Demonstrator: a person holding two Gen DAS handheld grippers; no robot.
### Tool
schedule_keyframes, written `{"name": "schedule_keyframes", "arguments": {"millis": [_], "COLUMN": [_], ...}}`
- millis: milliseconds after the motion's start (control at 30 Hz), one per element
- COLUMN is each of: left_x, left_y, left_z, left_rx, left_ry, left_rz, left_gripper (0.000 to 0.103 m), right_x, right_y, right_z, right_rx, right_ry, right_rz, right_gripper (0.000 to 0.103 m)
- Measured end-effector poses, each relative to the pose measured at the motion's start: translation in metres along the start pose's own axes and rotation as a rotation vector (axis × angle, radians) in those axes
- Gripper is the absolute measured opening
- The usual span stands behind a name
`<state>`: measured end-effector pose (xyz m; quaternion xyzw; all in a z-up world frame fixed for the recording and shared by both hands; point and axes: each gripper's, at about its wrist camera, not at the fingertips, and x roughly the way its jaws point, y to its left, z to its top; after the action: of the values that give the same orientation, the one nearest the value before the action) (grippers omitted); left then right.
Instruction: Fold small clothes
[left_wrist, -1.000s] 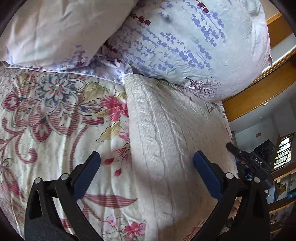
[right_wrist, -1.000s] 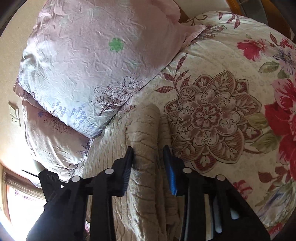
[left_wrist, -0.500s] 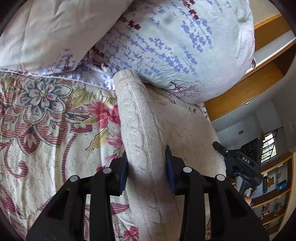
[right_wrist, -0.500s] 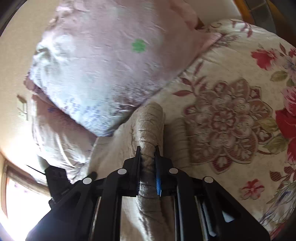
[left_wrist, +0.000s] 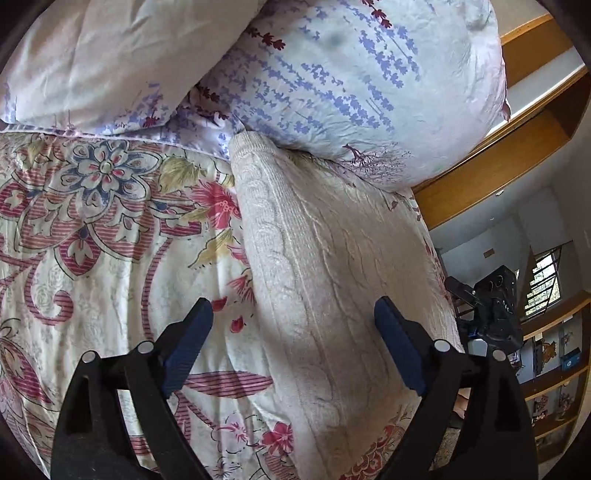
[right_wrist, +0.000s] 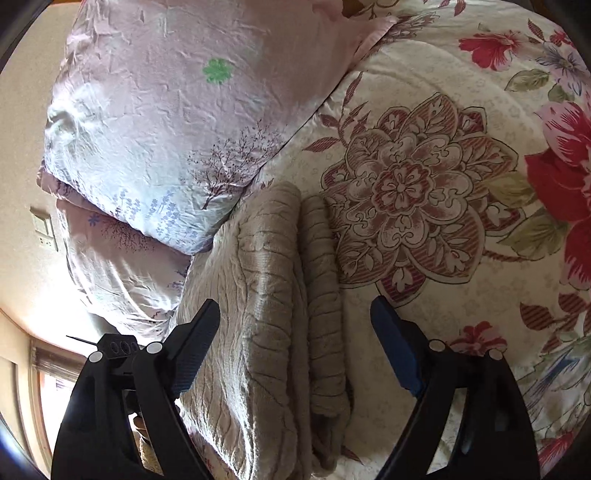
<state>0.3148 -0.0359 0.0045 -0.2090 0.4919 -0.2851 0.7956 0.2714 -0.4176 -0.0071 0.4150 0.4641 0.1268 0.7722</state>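
A cream cable-knit garment (left_wrist: 332, 280) lies folded in a long strip on the floral bedspread, its far end against a pillow. My left gripper (left_wrist: 293, 345) is open, its blue-padded fingers straddling the strip's near part without holding it. In the right wrist view the same garment (right_wrist: 273, 302) shows its stacked folded edges. My right gripper (right_wrist: 295, 345) is open over it, holding nothing. The other gripper's black body shows at each view's edge (left_wrist: 495, 310).
Two pale pillows with lavender and tree prints (left_wrist: 351, 81) (right_wrist: 177, 122) lie at the head of the bed, touching the garment's far end. The floral bedspread (left_wrist: 92, 221) (right_wrist: 424, 184) spreads on both sides. Wooden shelving (left_wrist: 517, 155) stands beyond the bed.
Half a second ago both grippers were shut on the garment's folded edge. Both have opened and let go; the garment lies flat on the bed.
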Motion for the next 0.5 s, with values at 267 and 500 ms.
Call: {"name": "schedule_keyframes", "arguments": {"millis": [267, 500], "left_x": [0.012, 0.017], "left_y": [-0.020, -0.036], "left_z": [-0.005, -0.009], "left_rx": [0.036, 0.069], "left_ry": [0.010, -0.008], "left_rz": [0.010, 0.067], "left_gripper": [0.081, 0.068], "right_x": [0.016, 0.027], "right_y": [0.016, 0.022], "right_z": [-0.008, -0.015], "right_rx": [-0.082, -0.121], "right_ry": [0.064, 0.066], "right_rz": [-0.016, -0.016], "right_gripper": [0.076, 0.055]}}
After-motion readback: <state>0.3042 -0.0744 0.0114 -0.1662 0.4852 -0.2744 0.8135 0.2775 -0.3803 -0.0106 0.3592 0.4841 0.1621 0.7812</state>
